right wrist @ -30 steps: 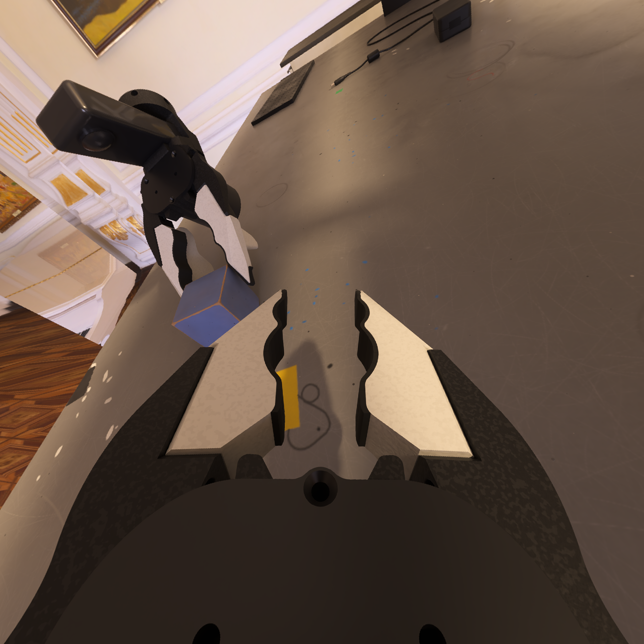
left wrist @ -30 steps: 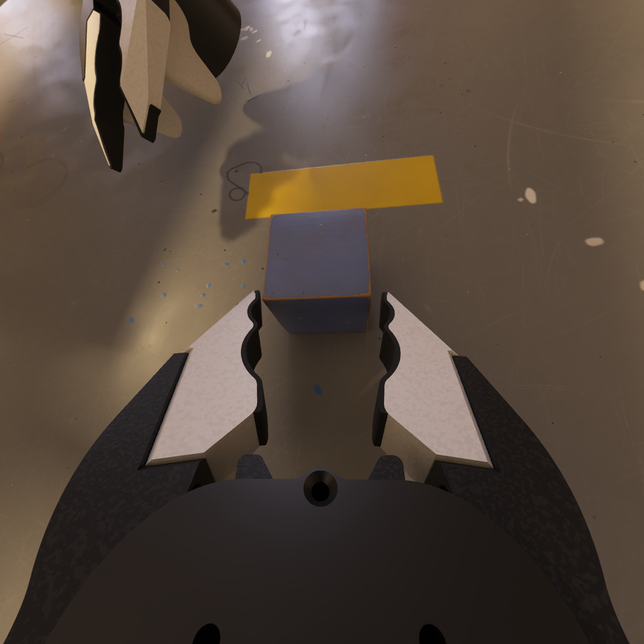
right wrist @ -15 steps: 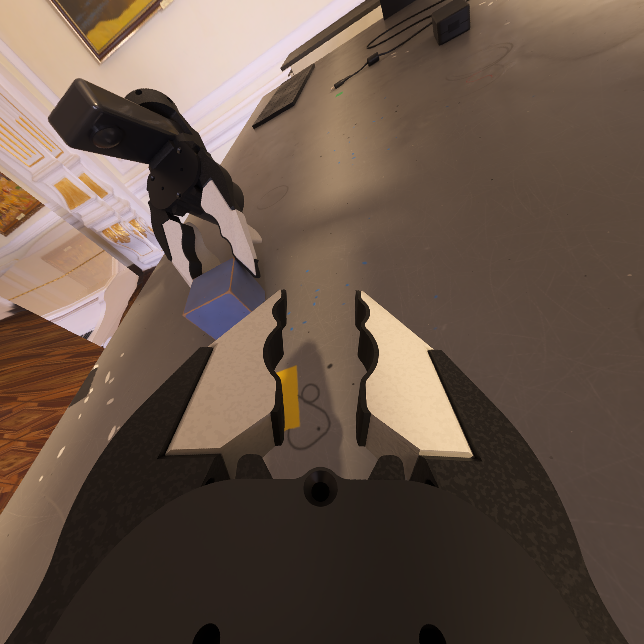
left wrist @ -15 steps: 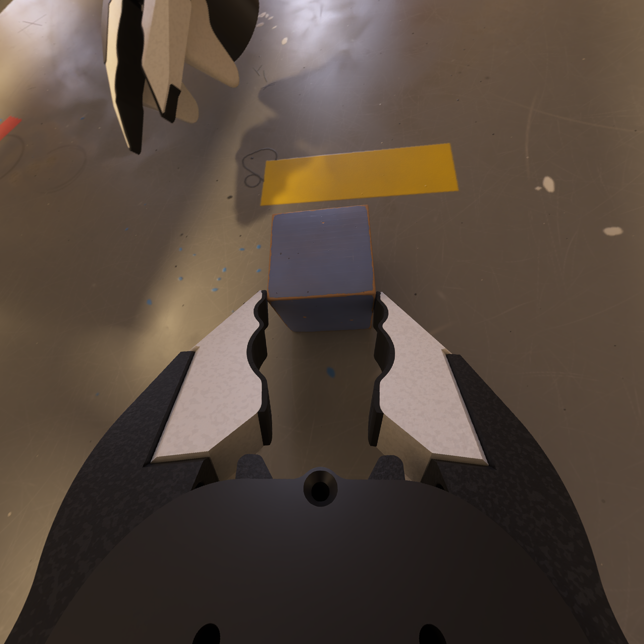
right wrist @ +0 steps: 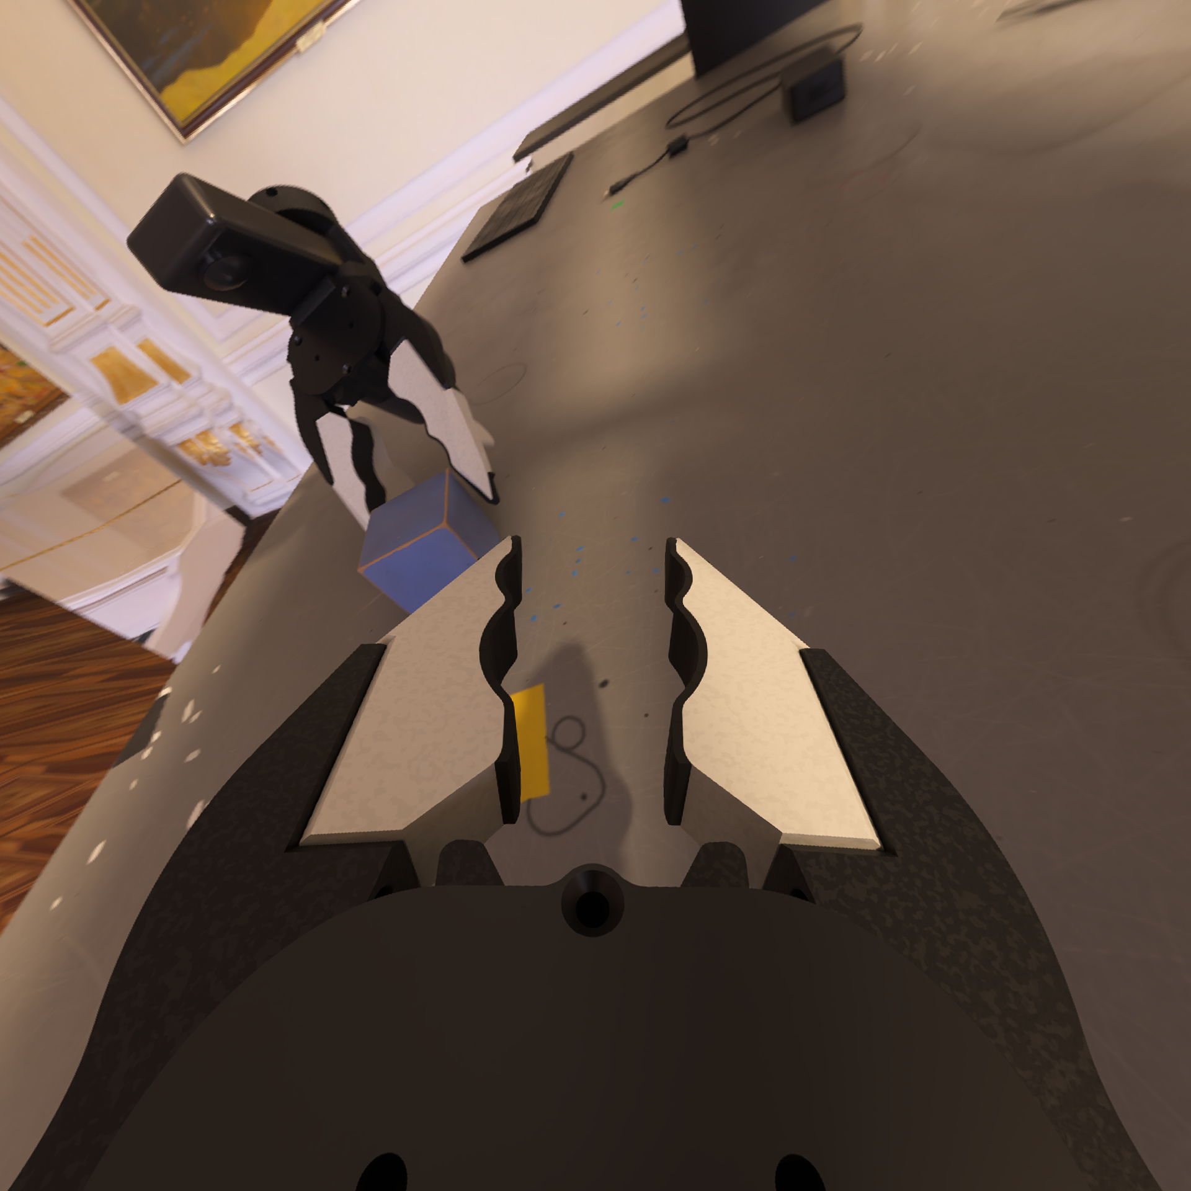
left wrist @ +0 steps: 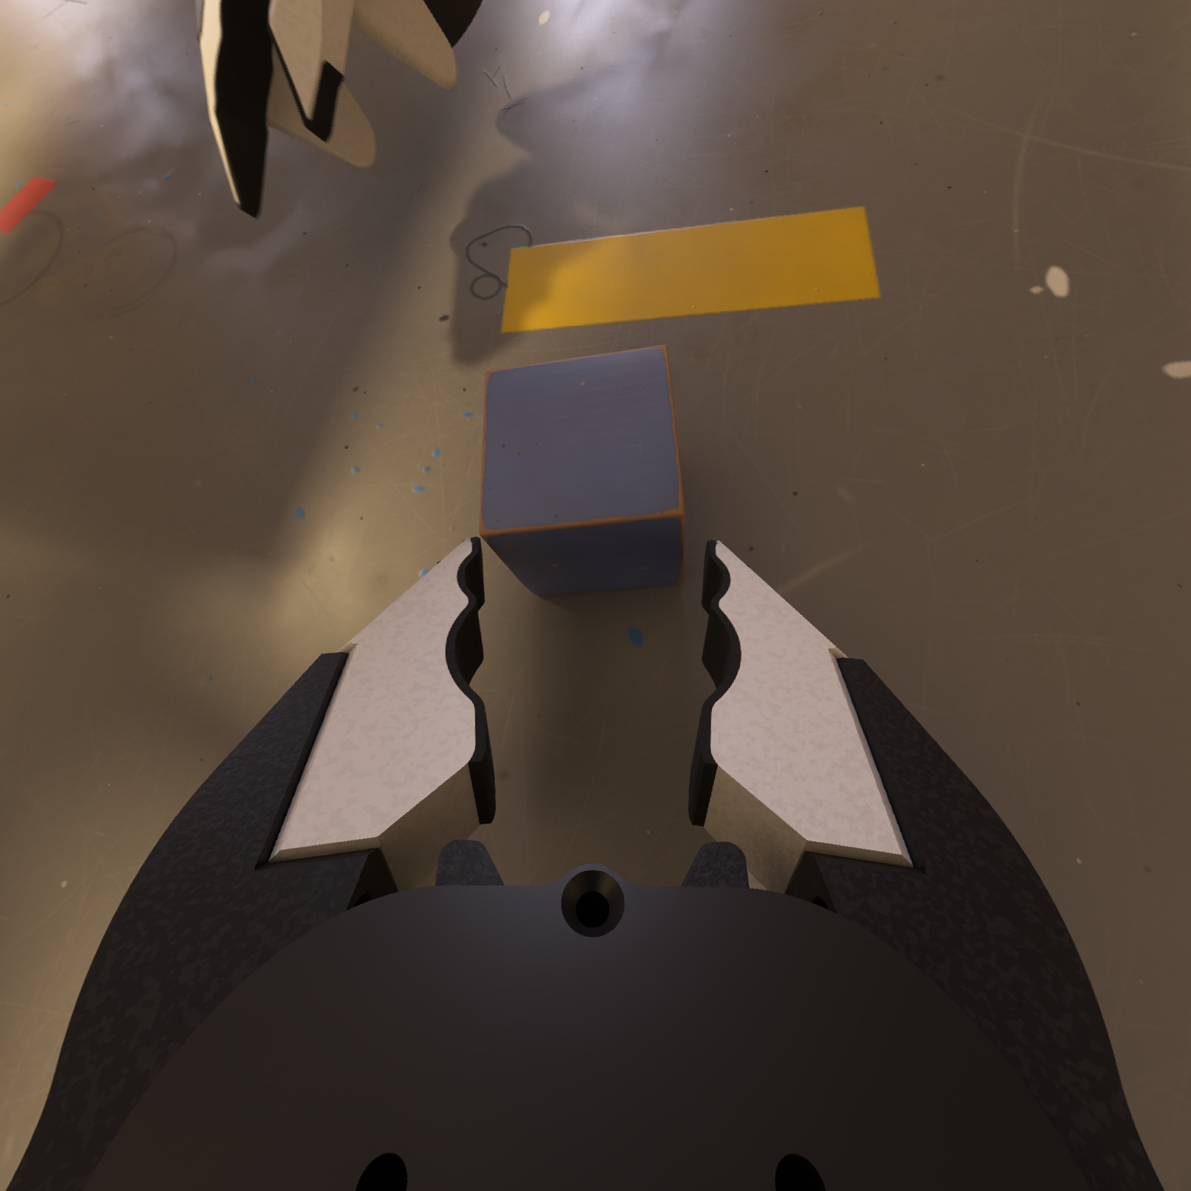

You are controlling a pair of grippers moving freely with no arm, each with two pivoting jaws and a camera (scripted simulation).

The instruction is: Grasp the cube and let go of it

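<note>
The blue cube [left wrist: 580, 451] sat on the dark table [left wrist: 967, 580], just short of a yellow strip [left wrist: 689, 267] and apart from it. My left gripper [left wrist: 593, 554] hung just above and behind the cube with its jaws spread slightly wider than the block and holding nothing; the left fingertip [left wrist: 474, 554] looked level with the cube's near corner, though I could not tell whether it touched. In the right wrist view the same cube [right wrist: 419, 561] showed below the left gripper [right wrist: 425, 496], near the table's edge. My right gripper [right wrist: 593, 554] hovered close by over the strip [right wrist: 532, 741], jaws parted and empty. A black pad [right wrist: 519, 206] and a cable [right wrist: 651, 167] lay far across the table.
</note>
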